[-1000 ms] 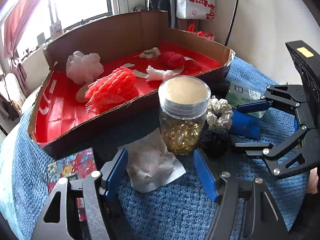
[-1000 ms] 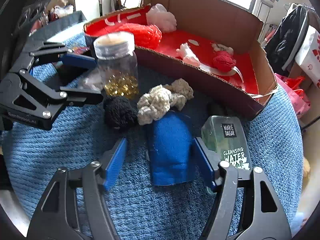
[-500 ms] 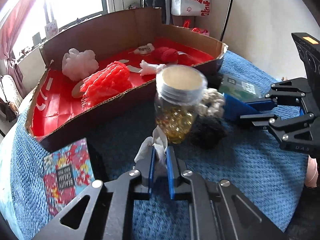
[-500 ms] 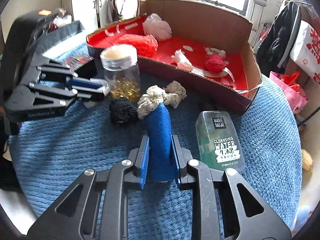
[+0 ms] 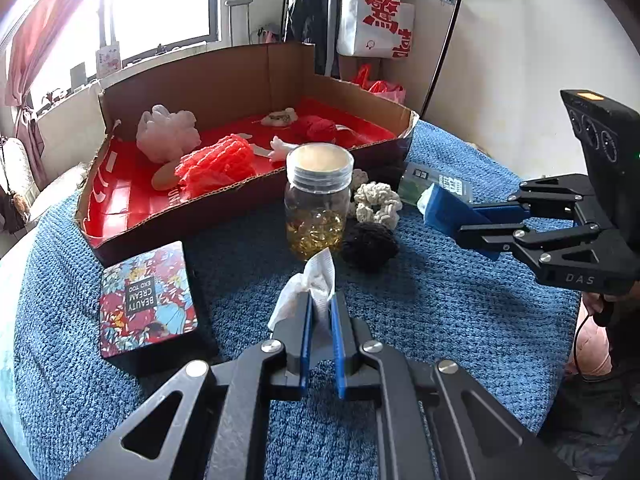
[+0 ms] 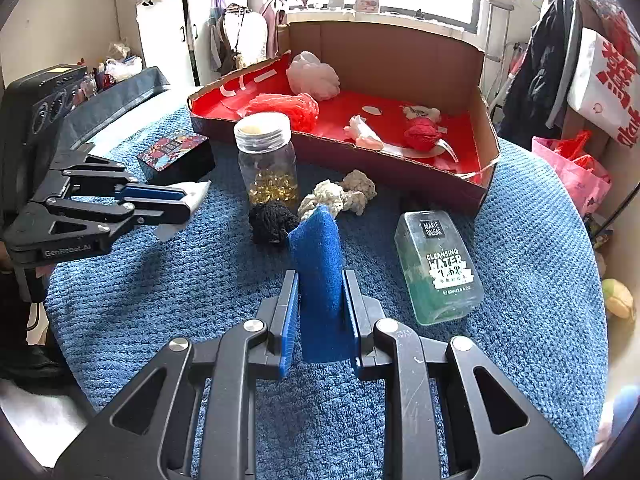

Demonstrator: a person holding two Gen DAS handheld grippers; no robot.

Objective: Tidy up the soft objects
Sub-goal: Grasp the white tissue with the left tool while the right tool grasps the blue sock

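My left gripper (image 5: 320, 312) is shut on a white tissue (image 5: 310, 286) and holds it above the blue mat; it also shows in the right wrist view (image 6: 182, 200). My right gripper (image 6: 320, 300) is shut on a blue sponge cloth (image 6: 318, 264), also lifted; it shows in the left wrist view (image 5: 444, 210). A cream scrunchie (image 6: 336, 196) and a black scrunchie (image 6: 270, 220) lie on the mat by the jar. The red-lined cardboard box (image 6: 486, 120) holds a red mesh puff (image 6: 294, 106), a white puff (image 6: 314, 76) and a red yarn ball (image 6: 420, 136).
A glass jar of yellow capsules (image 6: 266, 160) stands in front of the box. A cleansing water bottle (image 6: 438, 268) lies at the right. A floral cream box (image 5: 146, 300) sits at the left on the mat. A clothes rack and bags stand behind.
Both grippers closed, the left on the tissue and the right on the blue cloth, then lifted them off the mat and drew back from the jar.
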